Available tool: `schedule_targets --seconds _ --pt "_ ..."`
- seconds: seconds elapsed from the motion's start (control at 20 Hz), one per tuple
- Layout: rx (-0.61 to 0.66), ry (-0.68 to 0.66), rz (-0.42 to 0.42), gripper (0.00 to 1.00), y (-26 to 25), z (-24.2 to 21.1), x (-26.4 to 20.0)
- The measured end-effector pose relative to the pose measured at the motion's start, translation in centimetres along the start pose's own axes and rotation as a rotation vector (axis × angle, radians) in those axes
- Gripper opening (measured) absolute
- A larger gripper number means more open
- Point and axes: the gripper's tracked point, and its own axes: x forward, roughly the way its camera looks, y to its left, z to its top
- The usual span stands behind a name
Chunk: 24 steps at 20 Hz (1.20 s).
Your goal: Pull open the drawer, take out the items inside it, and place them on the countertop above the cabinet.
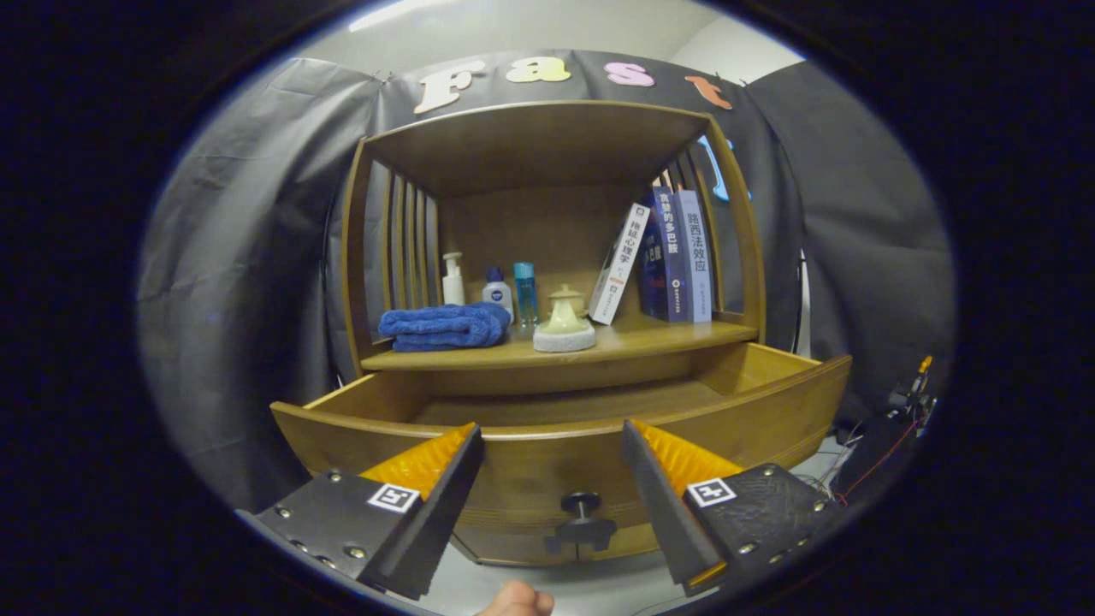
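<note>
Black cloth drapes the booth behind a wooden cabinet (547,257), and we're looking straight at it. Down front, the gripper (552,449) has its fingers spread wide, pinching nothing, with plenty of air between them. Right in that gap, just below the tips, sits the dark knob (581,505) on the drawer (770,419) front, untouched by either finger. That drawer stands pulled out just ahead of the fingers, and the slice of its floor visible over the front wall looks bare, though the near part is hidden behind that wall, so I can't say for sure.

Beyond the drawer comes the countertop (667,335). On it, dead ahead past the fingers, a small cream lidded jar (565,312) rests on a round grey pad (564,340). Off toward the left finger's side lies a folded blue towel (445,327), with a white pump bottle (452,280), a squat bottle with a blue cap (497,291) and a slim blue bottle (525,293) lined up behind it. Toward the right finger's side, books (676,257) stand, one white volume leaning against the darker ones.

Below the fingers, a bit of a person's hand (516,601) peeks in.
</note>
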Motion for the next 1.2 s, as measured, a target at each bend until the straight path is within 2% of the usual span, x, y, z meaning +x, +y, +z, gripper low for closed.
schedule_targets --seconds 1.2 --pt "0.085 0.017 0.014 0.98 0.0 0.9 7.6"
